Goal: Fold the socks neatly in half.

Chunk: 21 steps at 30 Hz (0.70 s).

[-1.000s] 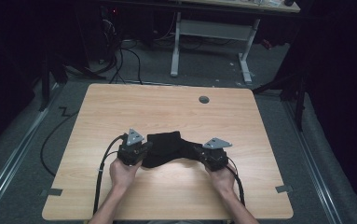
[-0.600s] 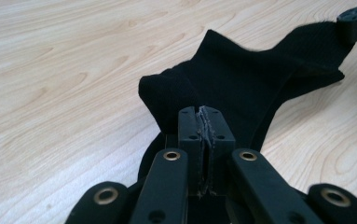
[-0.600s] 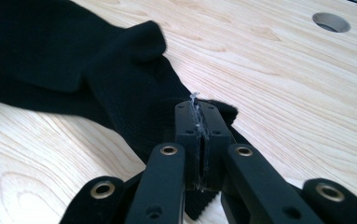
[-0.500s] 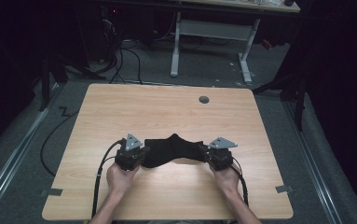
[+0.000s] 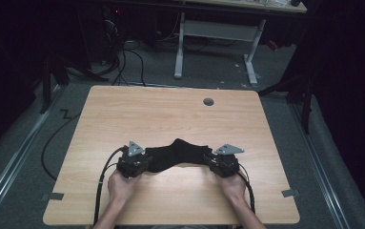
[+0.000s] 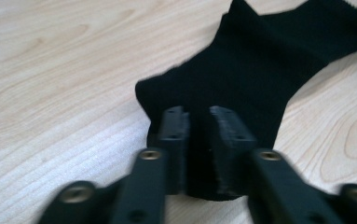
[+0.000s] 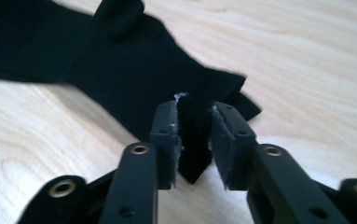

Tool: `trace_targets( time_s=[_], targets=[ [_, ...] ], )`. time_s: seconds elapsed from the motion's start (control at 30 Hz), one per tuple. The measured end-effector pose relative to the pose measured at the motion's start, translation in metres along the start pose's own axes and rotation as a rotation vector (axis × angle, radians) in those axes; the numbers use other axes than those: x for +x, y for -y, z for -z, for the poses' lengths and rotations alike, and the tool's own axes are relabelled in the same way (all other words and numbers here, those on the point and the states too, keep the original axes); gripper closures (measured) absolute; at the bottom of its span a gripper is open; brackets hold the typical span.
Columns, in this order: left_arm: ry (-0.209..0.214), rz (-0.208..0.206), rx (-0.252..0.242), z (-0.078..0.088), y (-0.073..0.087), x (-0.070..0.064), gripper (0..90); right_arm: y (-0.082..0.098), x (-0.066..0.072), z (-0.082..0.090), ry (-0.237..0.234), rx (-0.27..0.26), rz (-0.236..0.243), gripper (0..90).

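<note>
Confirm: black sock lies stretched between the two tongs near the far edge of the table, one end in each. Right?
Wrong on the place. The black sock lies near the person's edge of the table, not the far edge; the high view shows it. The rest stands: it stretches between the left tongs and the right tongs, one end between each pair's jaws, which have just been opening.

One black sock (image 5: 177,153), two hand-held grippers: left (image 5: 144,164), right (image 5: 212,162); one table (image 5: 170,114).
</note>
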<state>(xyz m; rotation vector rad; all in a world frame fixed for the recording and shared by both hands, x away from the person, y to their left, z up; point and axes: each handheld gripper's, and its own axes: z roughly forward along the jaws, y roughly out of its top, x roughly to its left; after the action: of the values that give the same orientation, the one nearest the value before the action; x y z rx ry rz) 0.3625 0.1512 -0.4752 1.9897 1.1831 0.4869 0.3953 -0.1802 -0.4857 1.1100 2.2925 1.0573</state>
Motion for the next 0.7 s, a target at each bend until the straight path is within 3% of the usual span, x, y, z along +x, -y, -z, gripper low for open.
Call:
trace_targets(
  time_s=[0.13, 0.3, 0.47, 0.57, 0.7],
  targets=[
    [-0.017, 0.018, -0.002, -0.001, -0.004, 0.002, 60.3, -0.008, -0.003, -0.003, 0.018, -0.008, -0.016, 65.1],
    [-0.022, 0.034, 0.011, -0.008, -0.006, 0.005, 59.7, -0.013, -0.004, -0.013, 0.031, 0.014, -0.028, 62.7],
    [-0.043, 0.013, 0.053, -0.020, -0.003, 0.007, 67.1, -0.008, -0.007, -0.023, 0.024, 0.066, -0.028, 70.7],
    [-0.036, 0.005, 0.060, -0.023, -0.003, 0.006, 73.1, -0.005, -0.008, -0.019, 0.022, 0.067, -0.017, 77.3],
    [-0.020, 0.003, 0.071, -0.028, -0.002, 0.004, 76.4, -0.001, -0.009, -0.013, 0.032, 0.073, 0.000, 79.3]
  ],
)
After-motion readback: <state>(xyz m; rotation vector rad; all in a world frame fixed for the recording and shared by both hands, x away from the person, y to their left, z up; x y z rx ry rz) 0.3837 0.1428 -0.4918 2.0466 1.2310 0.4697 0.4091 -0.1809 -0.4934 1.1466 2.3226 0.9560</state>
